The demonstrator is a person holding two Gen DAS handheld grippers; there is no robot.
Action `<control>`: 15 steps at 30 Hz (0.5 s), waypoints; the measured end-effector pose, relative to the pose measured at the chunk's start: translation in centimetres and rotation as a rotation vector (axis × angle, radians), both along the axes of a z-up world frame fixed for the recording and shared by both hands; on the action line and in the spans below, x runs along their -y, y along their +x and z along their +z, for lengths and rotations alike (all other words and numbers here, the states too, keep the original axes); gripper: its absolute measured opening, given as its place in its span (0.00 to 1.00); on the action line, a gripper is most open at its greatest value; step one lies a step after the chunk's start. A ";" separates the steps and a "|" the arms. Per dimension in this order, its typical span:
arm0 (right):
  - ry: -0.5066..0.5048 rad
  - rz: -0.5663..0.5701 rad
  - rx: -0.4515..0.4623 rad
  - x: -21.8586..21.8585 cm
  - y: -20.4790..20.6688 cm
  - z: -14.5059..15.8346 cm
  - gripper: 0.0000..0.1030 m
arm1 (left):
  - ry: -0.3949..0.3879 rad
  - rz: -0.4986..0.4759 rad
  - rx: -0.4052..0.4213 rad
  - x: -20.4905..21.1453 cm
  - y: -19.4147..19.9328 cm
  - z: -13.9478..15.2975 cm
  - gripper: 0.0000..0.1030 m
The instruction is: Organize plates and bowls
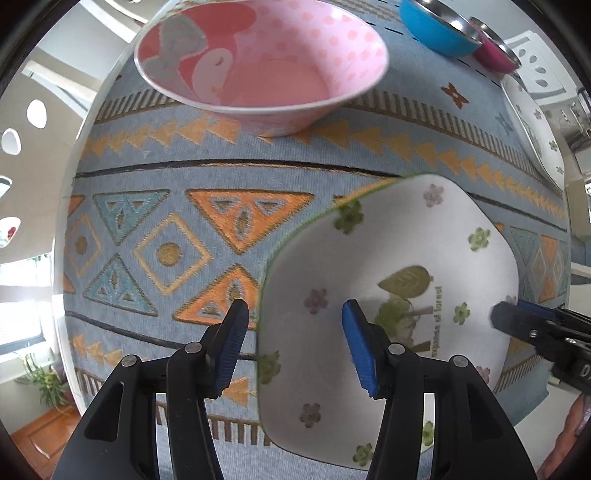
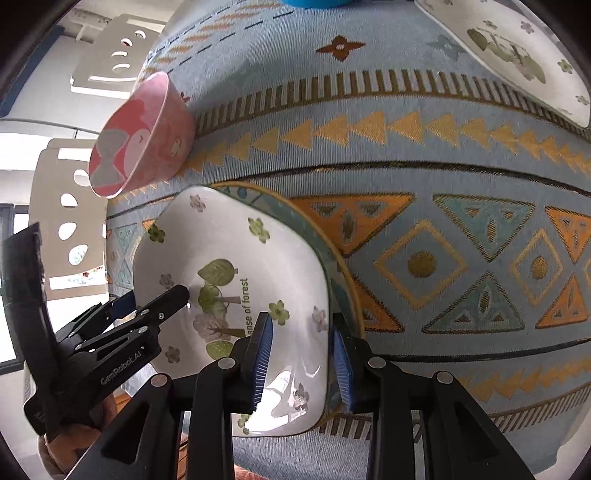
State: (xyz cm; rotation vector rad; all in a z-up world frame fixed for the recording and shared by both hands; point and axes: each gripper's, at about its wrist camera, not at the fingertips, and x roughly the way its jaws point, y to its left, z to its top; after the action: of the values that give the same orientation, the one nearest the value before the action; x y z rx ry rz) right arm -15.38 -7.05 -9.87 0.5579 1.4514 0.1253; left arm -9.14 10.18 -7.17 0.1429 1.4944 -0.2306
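Note:
A white square plate [image 1: 406,236] with green leaf print sits near the table's front edge; it also shows in the right wrist view [image 2: 236,254]. My left gripper [image 1: 293,325] is open, its fingers astride the plate's left rim. My right gripper [image 2: 301,347] has its jaws on either side of the plate's right rim, gripping it; it shows in the left wrist view [image 1: 517,317]. A pink bowl [image 1: 258,62] stands behind; in the right wrist view it [image 2: 140,136] is at the left.
A second white plate [image 1: 535,125] lies at the far right, also in the right wrist view [image 2: 513,51]. A blue bowl [image 1: 436,26] and a magenta bowl [image 1: 495,48] stand at the back. A patterned blue cloth [image 1: 184,184] covers the table. White chairs [image 2: 110,55] stand beyond.

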 end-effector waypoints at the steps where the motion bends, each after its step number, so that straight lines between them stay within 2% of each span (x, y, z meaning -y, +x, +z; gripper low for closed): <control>1: 0.000 -0.004 0.005 0.3 0.0 0.2 0.30 | 0.000 0.006 0.001 -0.5 0.4 0.1 0.49; 8: -0.021 -0.029 0.038 2.8 0.0 1.1 0.30 | 0.013 0.040 0.020 -1.1 2.1 1.1 0.49; 13: -0.056 -0.031 0.024 4.2 0.2 0.7 0.30 | 0.036 0.078 0.038 -0.9 3.5 2.3 0.49; 15: -0.021 -0.037 0.020 5.2 0.2 0.4 0.30 | 0.030 0.087 0.045 -0.6 3.9 3.0 0.49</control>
State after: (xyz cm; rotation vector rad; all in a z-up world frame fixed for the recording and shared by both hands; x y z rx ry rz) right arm -15.21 -12.30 -9.51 0.5651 1.4210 0.0860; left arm -5.27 10.82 -4.13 0.1059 1.4561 -0.1339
